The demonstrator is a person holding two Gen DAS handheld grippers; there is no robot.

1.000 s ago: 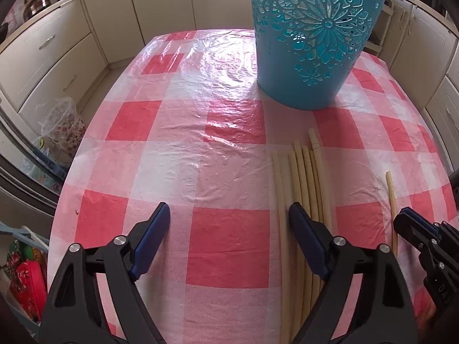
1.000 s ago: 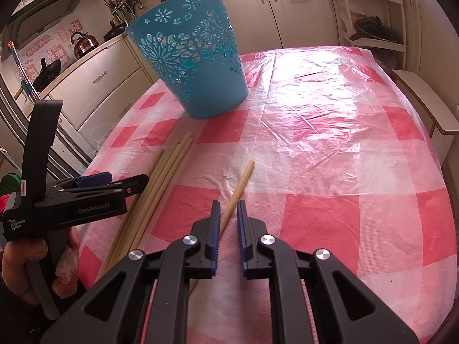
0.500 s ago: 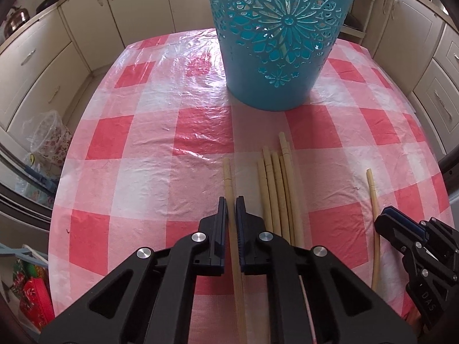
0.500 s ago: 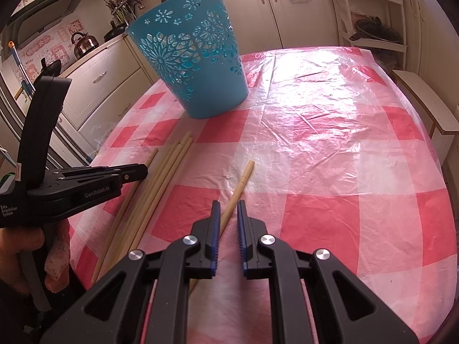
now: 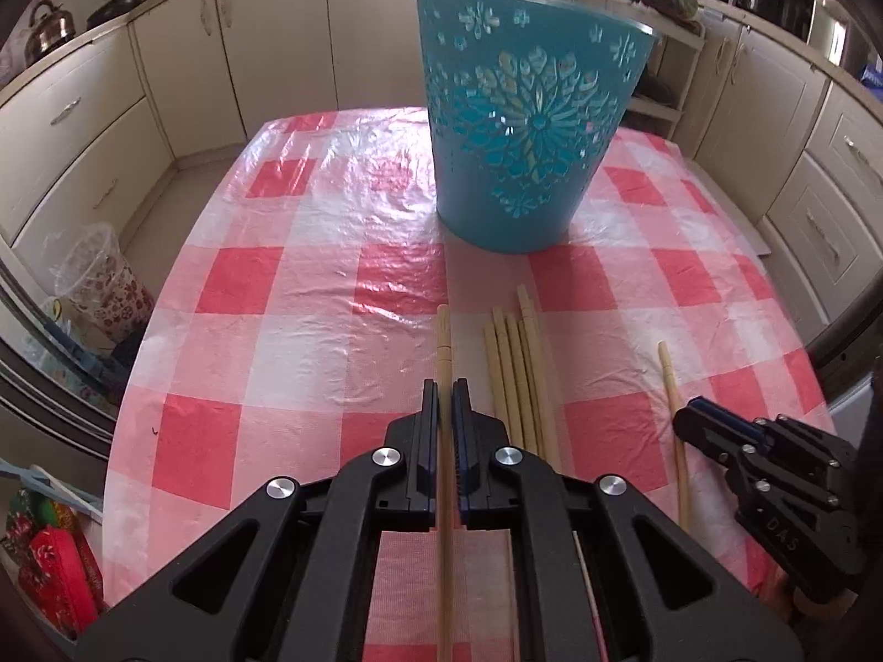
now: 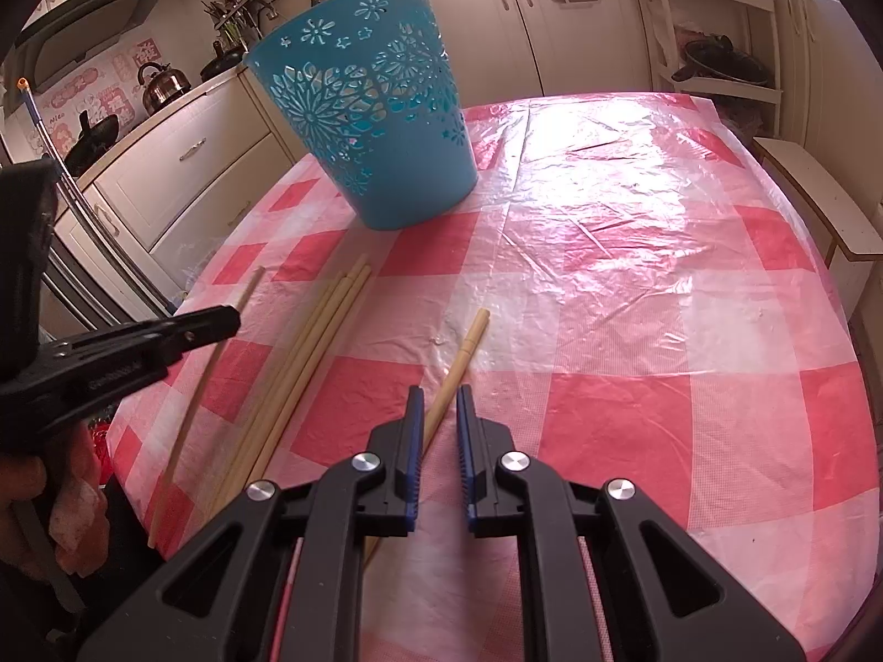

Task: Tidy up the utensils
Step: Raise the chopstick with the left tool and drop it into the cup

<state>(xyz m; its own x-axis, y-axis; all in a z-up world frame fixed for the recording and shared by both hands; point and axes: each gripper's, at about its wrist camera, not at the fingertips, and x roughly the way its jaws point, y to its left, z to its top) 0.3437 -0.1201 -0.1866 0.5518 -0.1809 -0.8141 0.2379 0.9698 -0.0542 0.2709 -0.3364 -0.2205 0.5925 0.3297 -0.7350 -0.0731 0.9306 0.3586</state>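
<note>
Bamboo chopstick (image 5: pixel 444 353): light, stiff, smooth, apt to pivot; left gripper (image 5: pixel 445 386) clamps it mid-shaft; right gripper (image 6: pixel 440 393) nearly closed around another chopstick (image 6: pixel 466 350), contact unclear.

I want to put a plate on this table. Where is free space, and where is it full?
Free: the tablecloth to the right of the blue basket and of the single chopstick, out to the far edge, and the cloth left of the held chopstick. Crowded: the chopstick bundle before the basket.
</note>
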